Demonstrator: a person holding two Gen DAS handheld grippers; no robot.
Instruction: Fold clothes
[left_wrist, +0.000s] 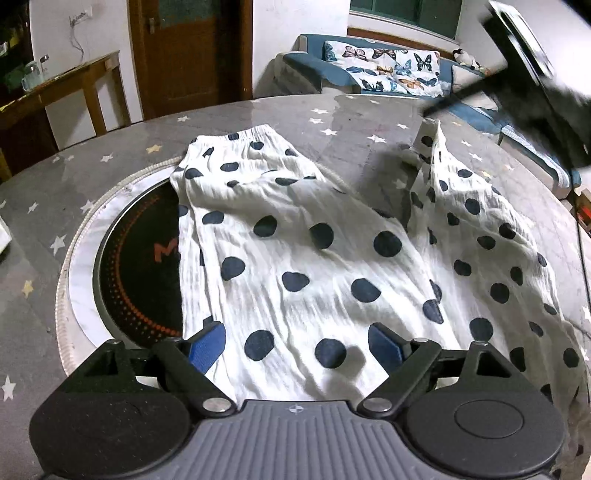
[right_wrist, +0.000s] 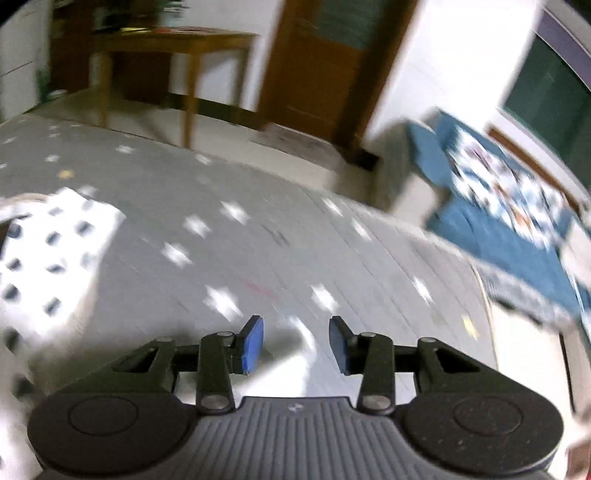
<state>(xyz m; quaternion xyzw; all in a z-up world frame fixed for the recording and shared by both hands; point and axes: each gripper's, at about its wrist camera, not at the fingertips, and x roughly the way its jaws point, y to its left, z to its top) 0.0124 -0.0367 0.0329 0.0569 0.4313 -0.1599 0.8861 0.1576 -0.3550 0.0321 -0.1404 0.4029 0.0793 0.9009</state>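
from the left wrist we see our left hand-held gripper (left_wrist: 295, 343) spread wide, its blue pads (left_wrist: 207, 345) resting on the near edge of a white garment with dark polka dots (left_wrist: 295, 251). the garment lies rumpled on the grey star-patterned desk (left_wrist: 110, 155), partly covering a round black cooktop (left_wrist: 136, 258) set into it. a blurred dark shape, our right hand-held gripper (left_wrist: 535, 74), hangs above the garment's far right part, which peaks upward.

from the right wrist, badly blurred, that gripper's jaws stand partly apart and hold nothing, above bare desk. the garment shows at the far left.
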